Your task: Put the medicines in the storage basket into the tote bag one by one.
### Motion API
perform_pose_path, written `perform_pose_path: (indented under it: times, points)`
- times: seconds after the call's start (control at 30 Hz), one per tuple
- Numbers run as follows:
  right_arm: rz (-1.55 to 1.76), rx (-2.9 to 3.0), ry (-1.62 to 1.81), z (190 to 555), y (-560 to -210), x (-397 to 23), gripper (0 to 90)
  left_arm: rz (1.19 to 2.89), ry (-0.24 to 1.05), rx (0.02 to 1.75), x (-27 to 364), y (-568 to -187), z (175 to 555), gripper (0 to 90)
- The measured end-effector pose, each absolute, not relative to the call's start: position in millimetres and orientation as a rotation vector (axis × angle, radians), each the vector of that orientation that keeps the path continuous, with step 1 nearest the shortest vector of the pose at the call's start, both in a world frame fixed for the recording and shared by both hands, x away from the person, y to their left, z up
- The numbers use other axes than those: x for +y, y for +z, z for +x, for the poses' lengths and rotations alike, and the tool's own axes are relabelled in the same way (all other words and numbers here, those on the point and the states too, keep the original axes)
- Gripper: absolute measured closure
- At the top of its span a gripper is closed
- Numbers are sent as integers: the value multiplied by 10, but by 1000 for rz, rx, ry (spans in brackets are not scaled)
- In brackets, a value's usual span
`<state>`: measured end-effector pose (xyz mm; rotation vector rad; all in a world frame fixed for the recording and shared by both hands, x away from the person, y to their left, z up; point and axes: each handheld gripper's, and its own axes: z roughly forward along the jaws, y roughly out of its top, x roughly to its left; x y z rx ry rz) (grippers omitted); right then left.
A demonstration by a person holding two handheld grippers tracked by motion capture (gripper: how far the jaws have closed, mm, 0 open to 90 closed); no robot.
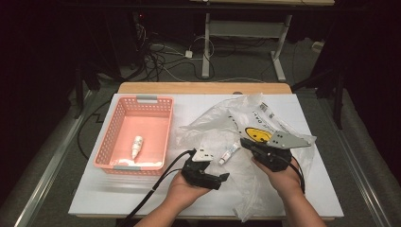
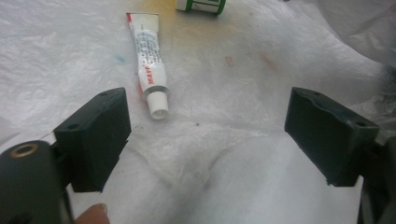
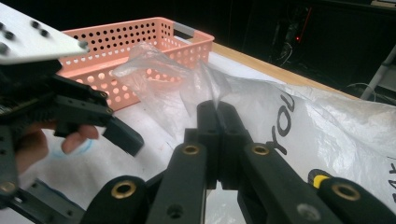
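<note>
Left claw [image 1: 222,177] sits low over the table [image 1: 94,198], held palm-up in the left hand [image 1: 182,189], forearm entering from the bottom edge, jaws pointing toward the right side of the table. Jaws stand wide apart, nothing between them. Small white tube [image 2: 150,65] lies on the plastic just ahead of the left jaw, cap end toward the claw, not touching it. A green-rimmed item [image 2: 201,4] lies farther ahead, mostly cut off.

Right claw [image 3: 217,109] is gripped from below by the right hand [image 1: 279,177], angled up and toward the pink basket [image 1: 106,137]. Jaws are pressed together, pinching a fold of the clear plastic bag [image 1: 222,118], which rises in a crumpled peak just beyond the tips. A small white bottle [image 1: 136,145] lies inside the basket, well apart from both claws.
</note>
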<state>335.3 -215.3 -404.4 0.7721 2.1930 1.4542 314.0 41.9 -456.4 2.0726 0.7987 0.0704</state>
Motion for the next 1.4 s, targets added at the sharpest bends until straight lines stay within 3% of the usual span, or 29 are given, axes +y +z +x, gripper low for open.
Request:
perform_pose_path:
  times: [0.27, 0.83, 1.4]
  points:
    - [783, 2193, 1451, 3357, -4058, -2161, 900, 2085, 84, 818, 617, -4481, 3059, 4]
    - [784, 2193, 1442, 3345, -4055, -2154, 900, 2055, 157, 861, 1068, -4229, 2870, 0]
    - [778, 2195, 1444, 3350, -4055, -2159, 900, 2004, 213, 951, 1566, -4146, 2942, 2]
